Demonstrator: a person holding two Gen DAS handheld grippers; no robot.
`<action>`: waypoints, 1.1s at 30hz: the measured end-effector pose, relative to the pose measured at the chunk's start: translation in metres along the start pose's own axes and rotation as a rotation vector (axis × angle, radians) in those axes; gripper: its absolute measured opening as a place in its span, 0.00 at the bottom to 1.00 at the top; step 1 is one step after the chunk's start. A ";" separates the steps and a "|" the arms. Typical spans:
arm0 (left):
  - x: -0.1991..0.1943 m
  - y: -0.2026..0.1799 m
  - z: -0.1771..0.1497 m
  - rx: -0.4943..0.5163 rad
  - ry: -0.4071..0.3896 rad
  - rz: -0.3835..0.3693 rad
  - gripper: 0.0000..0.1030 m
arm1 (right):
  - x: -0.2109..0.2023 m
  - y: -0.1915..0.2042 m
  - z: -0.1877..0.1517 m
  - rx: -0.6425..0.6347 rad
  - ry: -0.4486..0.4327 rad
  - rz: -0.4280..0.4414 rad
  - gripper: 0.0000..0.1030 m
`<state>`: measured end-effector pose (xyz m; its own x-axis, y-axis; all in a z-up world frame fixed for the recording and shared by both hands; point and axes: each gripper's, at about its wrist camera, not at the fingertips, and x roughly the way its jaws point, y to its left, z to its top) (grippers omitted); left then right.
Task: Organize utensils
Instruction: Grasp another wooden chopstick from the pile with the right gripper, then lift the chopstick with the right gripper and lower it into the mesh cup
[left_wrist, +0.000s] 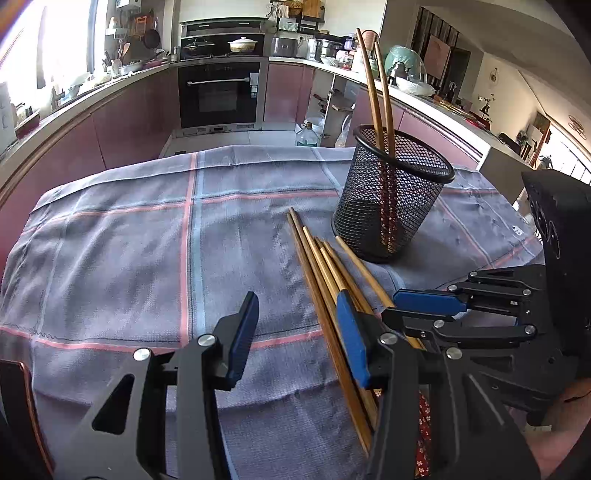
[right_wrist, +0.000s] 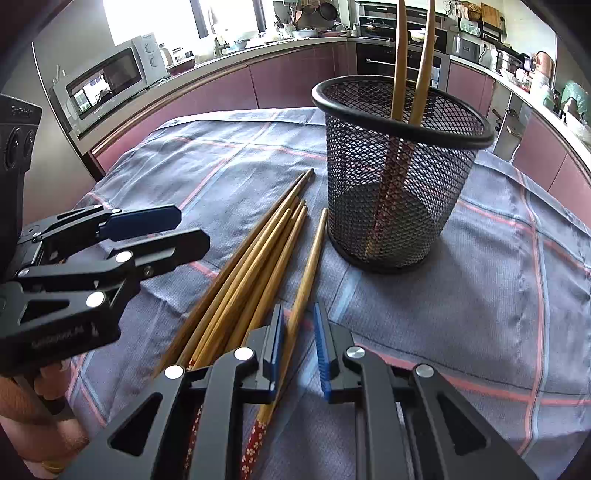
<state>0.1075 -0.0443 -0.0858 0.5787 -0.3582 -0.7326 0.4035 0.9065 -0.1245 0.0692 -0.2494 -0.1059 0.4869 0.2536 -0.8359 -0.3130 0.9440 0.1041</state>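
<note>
Single chopstick (right_wrist: 308, 273) lies on the checked cloth (right_wrist: 480, 295), a little apart from the loose bundle of chopsticks (right_wrist: 251, 266), its shaft running between the two pads of the right gripper (right_wrist: 299, 347), tip pointing towards the mesh holder (right_wrist: 399, 173) ahead

Right jaws narrow, flanking the stick; a sliver of cloth shows beside the right pad, so no firm clamp yet by my reading

Left gripper (left_wrist: 295, 332) hovers with jaws apart and empty, bundle just under its right finger

Holder stands upright beyond both tongs, two chopsticks (right_wrist: 406, 74) already leaning inside

To do it well: close squarely on this one stick only, lift clear of the bundle, tip it near-vertical before lowering through the rim

Risk: neighbour sticks dragged along
</note>
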 end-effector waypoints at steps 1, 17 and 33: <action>0.000 0.000 0.000 0.002 -0.001 0.001 0.42 | 0.000 0.000 0.000 -0.003 0.001 0.001 0.09; -0.001 -0.004 -0.004 0.015 0.001 -0.022 0.42 | -0.029 -0.019 -0.012 0.018 -0.041 0.070 0.05; 0.005 -0.021 -0.008 0.061 0.021 -0.039 0.41 | -0.100 -0.030 -0.008 0.004 -0.269 0.138 0.05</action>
<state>0.0966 -0.0633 -0.0921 0.5468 -0.3872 -0.7423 0.4679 0.8766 -0.1125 0.0234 -0.3050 -0.0302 0.6390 0.4255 -0.6408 -0.3883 0.8976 0.2088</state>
